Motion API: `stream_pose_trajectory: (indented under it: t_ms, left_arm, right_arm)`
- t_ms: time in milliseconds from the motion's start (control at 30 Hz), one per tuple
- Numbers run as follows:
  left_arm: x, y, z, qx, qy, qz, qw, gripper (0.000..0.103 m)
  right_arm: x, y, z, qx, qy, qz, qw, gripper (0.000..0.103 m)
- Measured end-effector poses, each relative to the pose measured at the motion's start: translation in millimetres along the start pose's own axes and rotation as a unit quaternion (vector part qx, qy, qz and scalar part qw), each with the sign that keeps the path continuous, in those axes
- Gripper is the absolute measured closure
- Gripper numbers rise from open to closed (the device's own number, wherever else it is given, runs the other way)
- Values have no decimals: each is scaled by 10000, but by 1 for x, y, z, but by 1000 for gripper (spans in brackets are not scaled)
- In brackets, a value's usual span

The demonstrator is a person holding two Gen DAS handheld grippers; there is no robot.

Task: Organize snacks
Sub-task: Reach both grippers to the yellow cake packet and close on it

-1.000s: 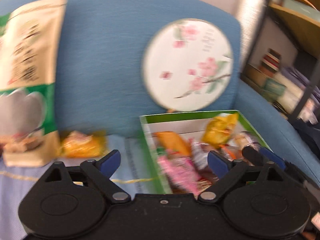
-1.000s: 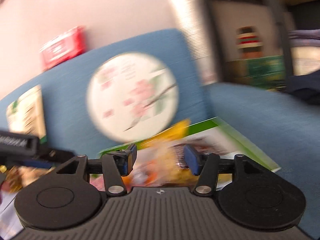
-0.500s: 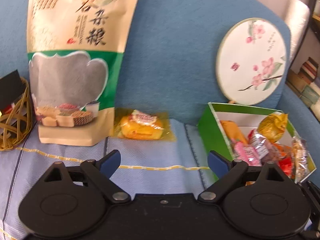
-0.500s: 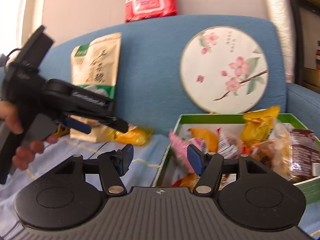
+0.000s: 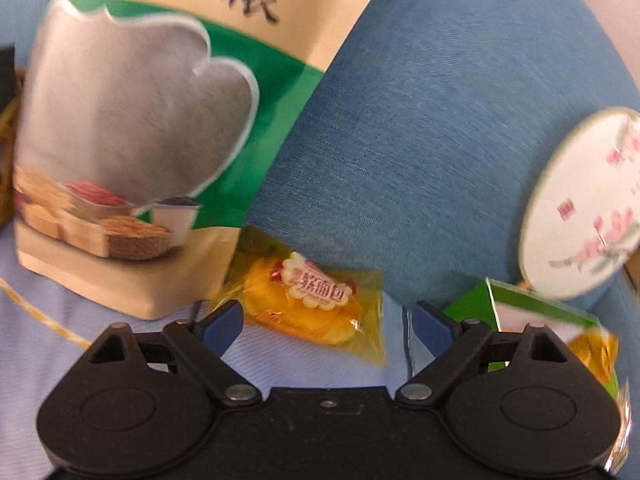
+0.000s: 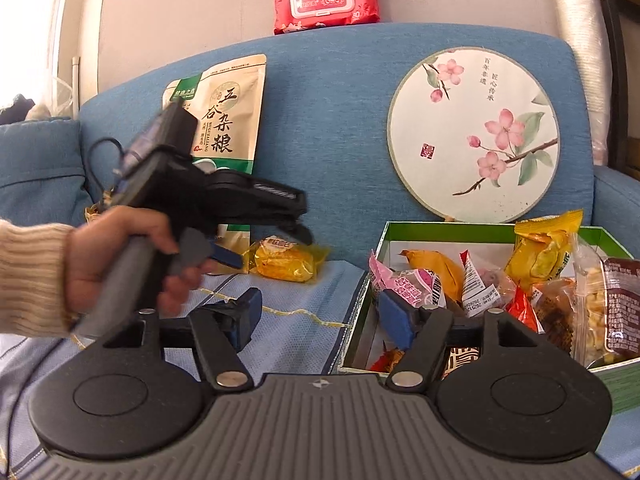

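- Both sets of fingers are spread wide: my left gripper point(image 5: 328, 322) has its blue pads apart with nothing between them, and my right gripper point(image 6: 320, 316) is just as open and just as bare.
- Biggest thing around is the blue sofa point(image 6: 328, 120), its backrest filling the view behind everything.
- Leaning upright against that backrest is the tall grain bag point(image 5: 132, 128), cream and green, close on my left gripper's left side.
- Over to the right the round painted fan point(image 6: 474, 136) rests against the backrest, pink blossoms facing me.
- Below the fan sits the green snack box point(image 6: 448, 229) on the seat, crammed with wrapped snacks; my right gripper's right pad hangs over its near-left corner.
- Up on top of the backrest lies a red wipes pack point(image 6: 326, 2).
- My left hand point(image 6: 120, 260) grips the left gripper's handle, pointing it down toward the seat.
- Smallest of all, the yellow bread packet point(image 5: 308, 300) lies flat on the striped seat cloth point(image 6: 288, 332), touching the grain bag's base, just ahead of my left pads and roughly centred between them.
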State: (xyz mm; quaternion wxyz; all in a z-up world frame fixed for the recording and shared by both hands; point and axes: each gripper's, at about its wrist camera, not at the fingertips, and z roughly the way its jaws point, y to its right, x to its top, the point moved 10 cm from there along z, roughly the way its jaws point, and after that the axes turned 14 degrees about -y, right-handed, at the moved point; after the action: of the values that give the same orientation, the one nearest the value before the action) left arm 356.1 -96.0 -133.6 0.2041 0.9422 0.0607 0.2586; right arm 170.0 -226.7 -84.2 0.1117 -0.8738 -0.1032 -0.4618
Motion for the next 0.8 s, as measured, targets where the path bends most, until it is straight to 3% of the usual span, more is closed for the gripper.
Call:
stream_pose_trajectory:
  t_ms: [133,200,233,267,300,333,400,533,633,700,800]
  left_arm:
    - [6,-6,20,-49,-105,-659,9978,0]
    - [6,-4,21,52,-39,-536,9985,0]
    - [5,-3,20,130,-23,-358,9993,10]
    - [2,0,20,130,-95,-132,9998,54]
    - [-1,1,21,41,-198,-19,9998,87]
    - [-6,0,20,-121,-354,4,9993,103]
    - [-20,0,16,-389,-645,50,9971,103]
    - [-49,-1,-4,-368,-849,789,9926,103]
    - [-49,-7,-24,-347,-549,588,9962,103]
    - [-39,-12,-37,-228,-88,257,9994,0]
    - [-20,-9,-45,223,546,-162,9981,0]
  right_arm:
    - [1,3,1,74,-13,113,9999,0]
    - [1,3,2,82,-13,140,9999,0]
    - [1,2,2,94,-22,133,9999,0]
    - [1,1,3,89,-29,119,9999,0]
    - [1,1,3,74,-27,106,9999,0]
    - [1,0,3,74,-25,85,9999,0]
    - [1,-3,2,95,-26,37,9999,0]
    - [-1,-5,1,68,-43,-40,10000,0]
    - [1,-4,0,32,-23,-30,10000,0]
    - [1,-4,0,24,-19,-2,10000,0]
    - [-1,-2,1,16,-69,42,10000,0]
